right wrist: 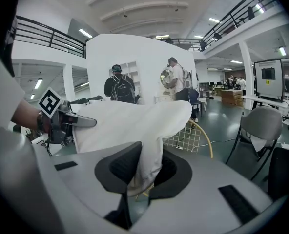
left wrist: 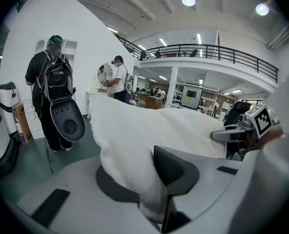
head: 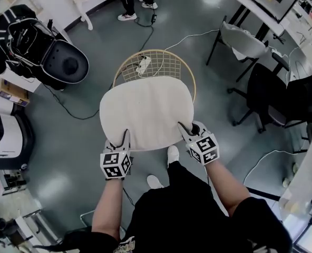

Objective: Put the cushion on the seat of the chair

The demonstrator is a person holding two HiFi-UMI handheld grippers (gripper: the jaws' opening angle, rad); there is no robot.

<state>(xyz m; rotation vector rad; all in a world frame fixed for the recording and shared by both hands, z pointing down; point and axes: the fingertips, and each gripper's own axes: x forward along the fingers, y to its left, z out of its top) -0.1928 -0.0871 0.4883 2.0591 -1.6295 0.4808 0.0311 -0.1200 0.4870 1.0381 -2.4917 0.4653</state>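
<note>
The left gripper (head: 124, 138) and right gripper (head: 185, 130) both have their jaws clenched on the cushion's (head: 146, 114) near edge. The cushion hangs over the chair (head: 192, 84), hiding its seat. Pinched only there, it may sag, slip out, or snag its far edge on the wire back (head: 166, 62) and land crooked. A power strip (head: 144, 63) and cables (head: 66, 107) lie beyond. Office chairs (head: 244, 40) stand well right.

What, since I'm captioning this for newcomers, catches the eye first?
A big white cushion fills the middle of the head view, pinched at its near edge by the left gripper and right gripper. Just beyond it shows the round wire-mesh chair.
</note>
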